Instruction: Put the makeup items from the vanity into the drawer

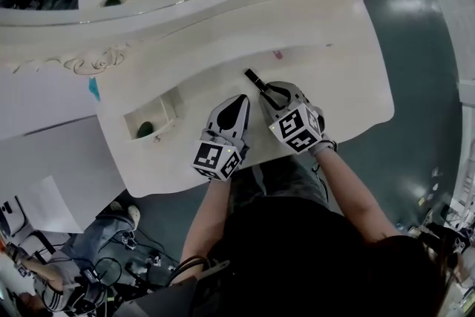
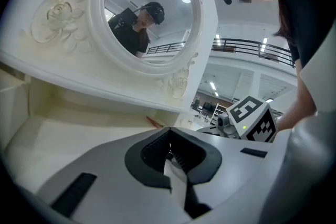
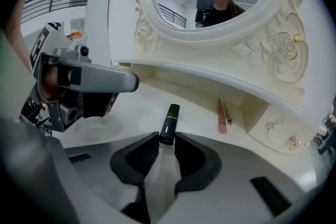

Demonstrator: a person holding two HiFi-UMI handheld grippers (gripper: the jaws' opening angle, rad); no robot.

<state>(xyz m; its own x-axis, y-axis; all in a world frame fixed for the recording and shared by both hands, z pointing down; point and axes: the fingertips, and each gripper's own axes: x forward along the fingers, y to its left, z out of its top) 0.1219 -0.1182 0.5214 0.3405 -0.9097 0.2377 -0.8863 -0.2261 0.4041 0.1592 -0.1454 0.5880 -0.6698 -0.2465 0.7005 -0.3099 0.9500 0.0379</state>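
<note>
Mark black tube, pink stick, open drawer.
black tube (image 3: 169, 124): right gripper view, mid-body.
pink stick (image 3: 221, 117): right gripper view, mid-length.
open drawer (image 1: 157, 113): head view, bare inner floor.

1 gold-banded black tube (image 3: 169, 123) is pinched at its near end in the right gripper (image 3: 167, 137), mid vanity top (image 1: 334, 85); 1 pink stick (image 3: 221, 116) is seen lying flat by the back edge.

No words, brand names or numbers can be read anywhere. The only sign-like marks are the black-and-white square markers on the cube (image 1: 217, 159) of the left tool (image 1: 239, 104) and the cube (image 1: 298, 131) of the right tool (image 1: 269, 93). These are block patterns, not letters. The black tube (image 3: 169, 123) bears a thin gold band, with no legible print.
</note>
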